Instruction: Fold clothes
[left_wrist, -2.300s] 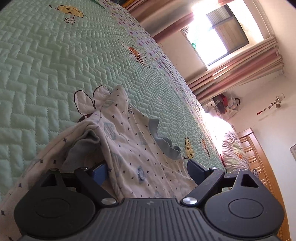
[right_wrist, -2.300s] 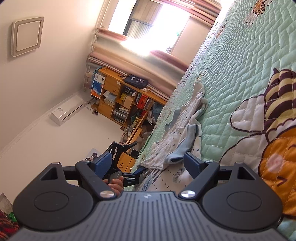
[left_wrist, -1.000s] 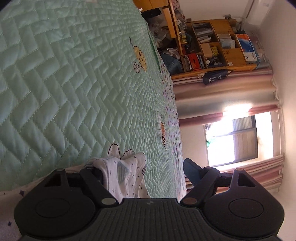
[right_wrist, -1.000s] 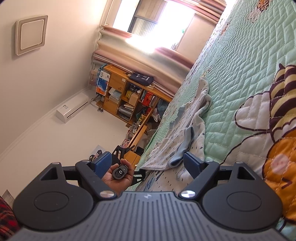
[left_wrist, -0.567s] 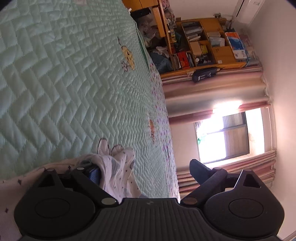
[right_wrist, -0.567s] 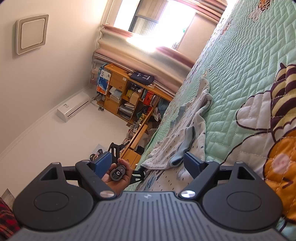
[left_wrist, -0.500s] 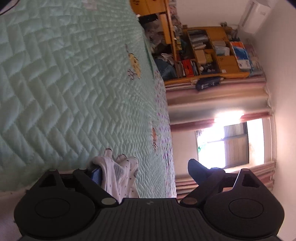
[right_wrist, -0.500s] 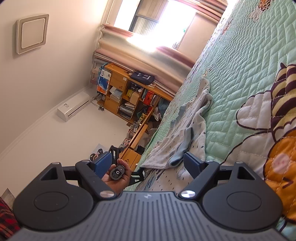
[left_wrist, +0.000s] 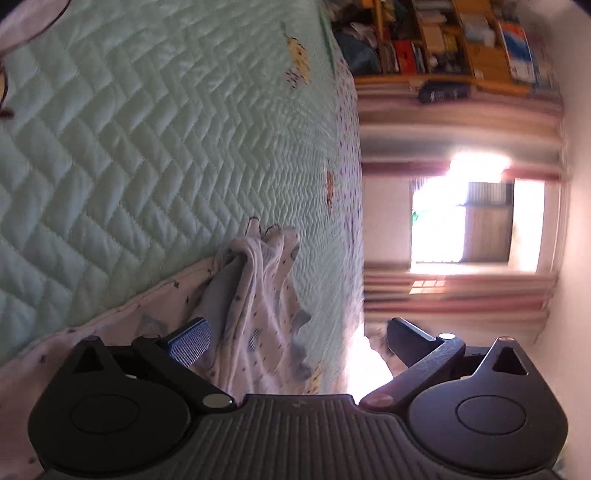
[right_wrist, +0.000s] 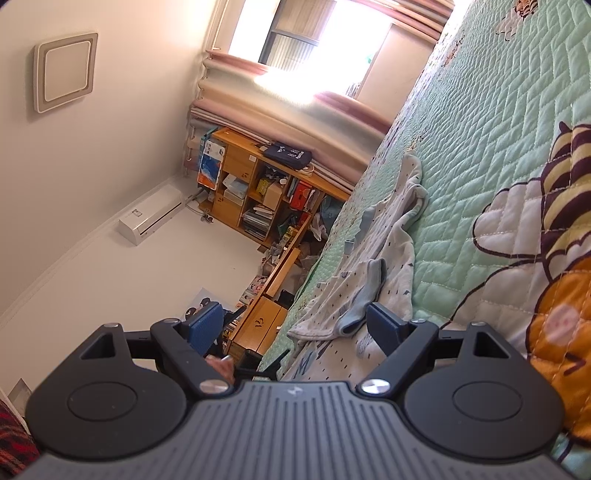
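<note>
A small white garment (left_wrist: 258, 295) with dark specks and pale blue cuffs lies rumpled on the green quilted bedspread (left_wrist: 129, 147). My left gripper (left_wrist: 295, 343) hovers just over it, its jaws opening wide. The cloth runs up beside the left blue pad (left_wrist: 188, 345), and neither pad presses on it. In the right wrist view the same garment (right_wrist: 388, 251) stretches along the bed's edge. My right gripper (right_wrist: 295, 326) stands open and level near the garment's close end, a blue cuff (right_wrist: 360, 299) just past its right finger, nothing gripped.
A wooden bookshelf (right_wrist: 258, 192) packed with books and boxes stands beyond the bed. A bright window with striped curtains (left_wrist: 461, 221) is behind it, and a wall air conditioner (right_wrist: 151, 214) hangs to one side. A hand (right_wrist: 221, 367) shows below my right gripper's left finger.
The left gripper's jaws have spread and the cloth fold has slipped off its left pad. That gripper rose and rolled. The right gripper has kept still.
</note>
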